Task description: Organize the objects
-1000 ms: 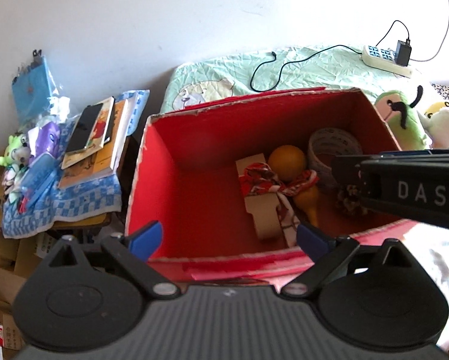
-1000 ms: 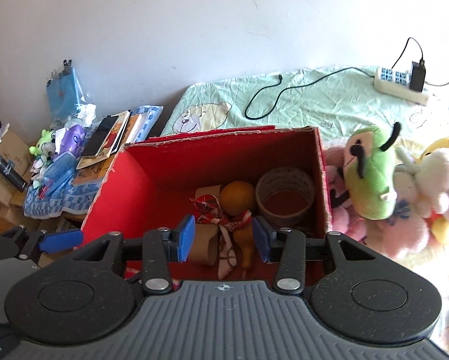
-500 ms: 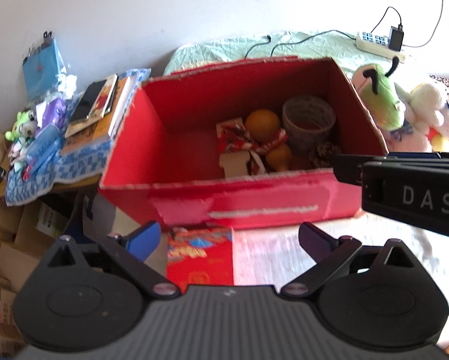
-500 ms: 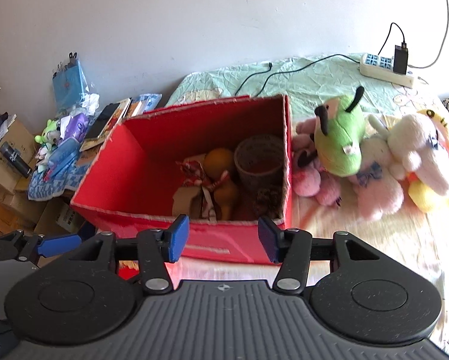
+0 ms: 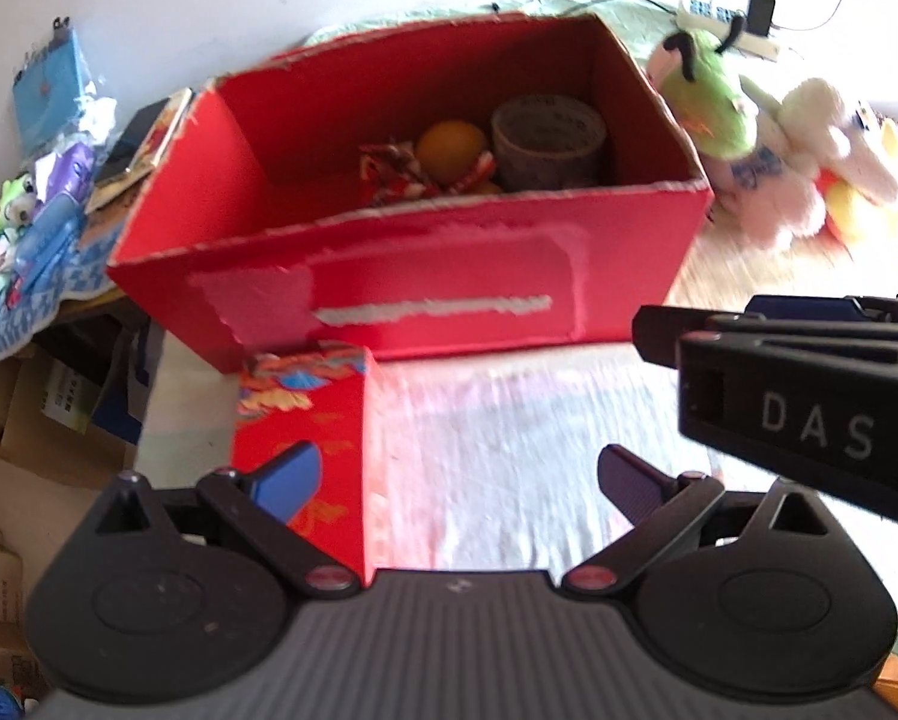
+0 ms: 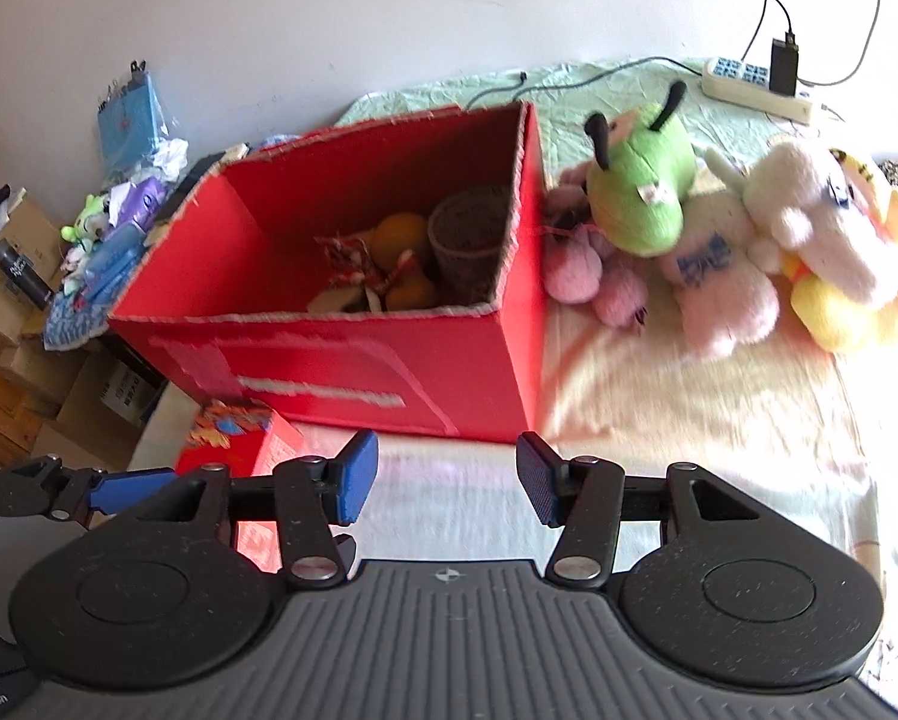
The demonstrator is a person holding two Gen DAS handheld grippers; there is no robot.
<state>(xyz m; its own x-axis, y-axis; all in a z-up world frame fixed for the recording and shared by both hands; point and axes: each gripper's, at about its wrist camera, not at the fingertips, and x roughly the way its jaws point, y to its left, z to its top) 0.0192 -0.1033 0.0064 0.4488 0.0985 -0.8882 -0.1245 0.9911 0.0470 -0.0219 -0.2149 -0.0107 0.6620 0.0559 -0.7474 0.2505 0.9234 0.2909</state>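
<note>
The left gripper (image 5: 458,474) has its jaws spread wide with nothing between them, hanging above the pale bedcover (image 5: 509,438) just short of the red box (image 5: 425,288); the right gripper (image 6: 443,474) is likewise parted, a little less widely, and empty, with its dark body crossing the right side of the left wrist view. The red box, the largest thing here, sits open-topped on the bed, and in its far right corner lie a broad roll of tape (image 5: 548,138), an orange ball (image 5: 452,144), a red-and-white patterned cloth strip (image 5: 389,171) and a pale card piece (image 6: 335,300); the rest of its floor looks bare. Beside the box on the right, outside it, lies a heap of soft toys: a white and yellow one (image 6: 833,228), a green one (image 6: 641,180) and smaller pink ones (image 6: 593,276), probably what remains to be packed. A small red packet (image 5: 305,420) stands at the bed's edge, just in front of the box and close under the left gripper's blue finger. The risk I see is that finger nudging the packet off the bed, or a pinch on one toy dragging its neighbours along, since they lie tangled together.
</note>
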